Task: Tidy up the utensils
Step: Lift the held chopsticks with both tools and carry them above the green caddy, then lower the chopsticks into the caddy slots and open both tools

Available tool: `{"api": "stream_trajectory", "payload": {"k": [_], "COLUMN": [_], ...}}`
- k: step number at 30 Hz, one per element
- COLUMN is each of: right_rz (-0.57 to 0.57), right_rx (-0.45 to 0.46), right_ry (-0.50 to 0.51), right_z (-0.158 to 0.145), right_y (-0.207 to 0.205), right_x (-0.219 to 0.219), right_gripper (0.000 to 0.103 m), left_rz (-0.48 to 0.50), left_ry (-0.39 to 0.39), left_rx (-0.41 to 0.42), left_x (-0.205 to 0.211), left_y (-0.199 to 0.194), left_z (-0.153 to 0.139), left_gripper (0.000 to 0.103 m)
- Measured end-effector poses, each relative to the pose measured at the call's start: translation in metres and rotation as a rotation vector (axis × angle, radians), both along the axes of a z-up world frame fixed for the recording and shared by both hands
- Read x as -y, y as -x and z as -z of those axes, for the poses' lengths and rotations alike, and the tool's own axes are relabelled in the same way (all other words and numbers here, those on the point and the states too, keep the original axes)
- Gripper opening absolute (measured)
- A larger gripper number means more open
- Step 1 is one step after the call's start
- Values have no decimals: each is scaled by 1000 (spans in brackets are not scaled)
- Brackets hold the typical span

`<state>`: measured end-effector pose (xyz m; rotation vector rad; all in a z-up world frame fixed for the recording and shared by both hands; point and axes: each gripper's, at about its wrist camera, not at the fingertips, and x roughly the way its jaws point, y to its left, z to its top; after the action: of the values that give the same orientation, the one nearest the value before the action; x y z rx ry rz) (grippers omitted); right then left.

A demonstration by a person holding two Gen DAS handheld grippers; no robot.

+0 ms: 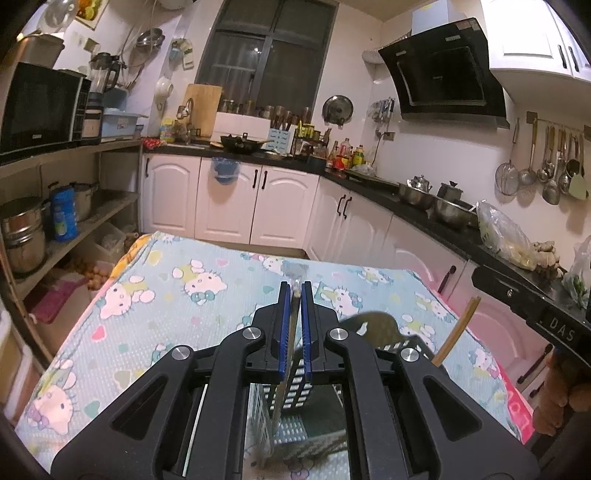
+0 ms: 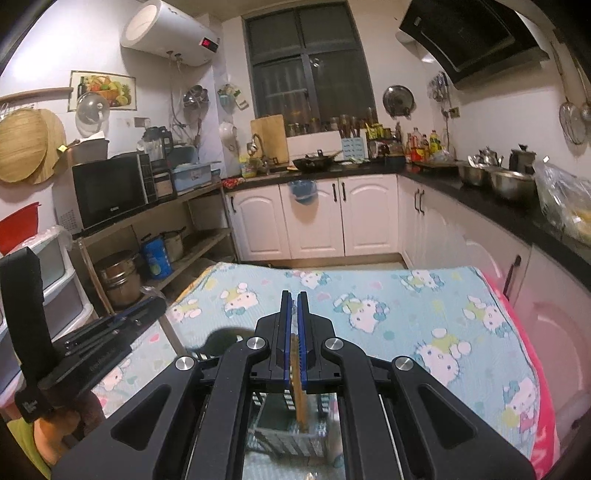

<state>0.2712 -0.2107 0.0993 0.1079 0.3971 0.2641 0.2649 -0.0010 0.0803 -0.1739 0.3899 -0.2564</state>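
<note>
Small L-shaped domestic kitchen under artificial light; the dark-framed window [image 2: 308, 70] in the far wall shows black outside. White arched-panel base cabinets [image 2: 314, 218] with dark handles run beneath a black countertop [image 2: 480, 199], which is crowded with bottles and steel bowls. A slanted black range hood [image 1: 443, 74] is mounted on the right wall, with ladles hanging from a rail [image 1: 546, 162] nearby. A white cylindrical water heater [image 2: 168, 31] sits high on the left wall. Open wooden shelving [image 2: 155, 221] carries a black microwave [image 2: 110, 190] and steel pots. A table under a pale blue cartoon-cat cloth [image 2: 388, 295] fills the foreground.
</note>
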Motion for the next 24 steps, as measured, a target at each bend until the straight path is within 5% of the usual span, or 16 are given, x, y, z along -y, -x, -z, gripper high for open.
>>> {"api": "stream_trajectory", "payload": {"k": [9, 12, 24], "right_rz": [40, 38, 22], "right_rx": [-25, -35, -56], "right_ry": [-22, -19, -2], "right_z": [5, 5, 10], "right_y": [17, 22, 49], "right_x": [20, 21, 18], "right_gripper": [6, 20, 46], "left_rz": [-10, -14, -15], "left_ry": [1, 2, -2], "left_rx": [-40, -57, -84], "left_x": [-6, -11, -19], "left_y": [9, 13, 38], "left_z": [5, 7, 10], "left_gripper": [13, 21, 40]}}
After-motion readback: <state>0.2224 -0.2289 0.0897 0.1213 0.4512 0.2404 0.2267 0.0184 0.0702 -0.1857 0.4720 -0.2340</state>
